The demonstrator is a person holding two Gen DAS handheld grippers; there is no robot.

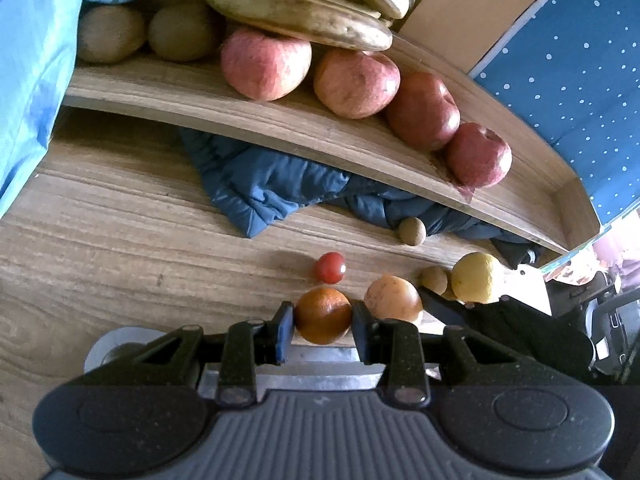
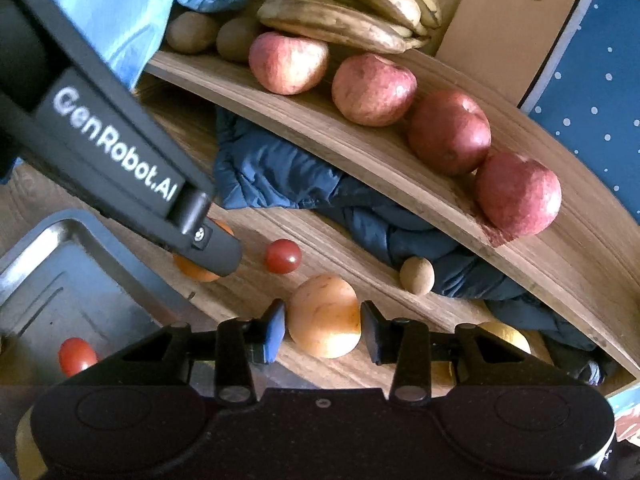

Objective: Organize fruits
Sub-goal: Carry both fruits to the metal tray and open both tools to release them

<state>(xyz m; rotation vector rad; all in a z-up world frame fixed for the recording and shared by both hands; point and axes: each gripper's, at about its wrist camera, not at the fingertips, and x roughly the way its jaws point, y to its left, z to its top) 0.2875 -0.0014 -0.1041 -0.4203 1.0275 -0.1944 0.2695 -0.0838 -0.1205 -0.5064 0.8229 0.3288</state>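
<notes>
Wooden shelf (image 2: 360, 152) carries 4 apples (image 2: 374, 90), bananas (image 2: 344, 20); kiwis (image 2: 192, 32).

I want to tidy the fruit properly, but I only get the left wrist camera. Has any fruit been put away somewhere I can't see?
Observer: Yes. The right wrist view shows a metal tray at the lower left, with one tomato lying in it.
Operator: What's the other gripper doing?
Observer: The right gripper has a finger on each side of the pale orange fruit on the wooden surface. I cannot tell whether it is squeezing it.
</notes>
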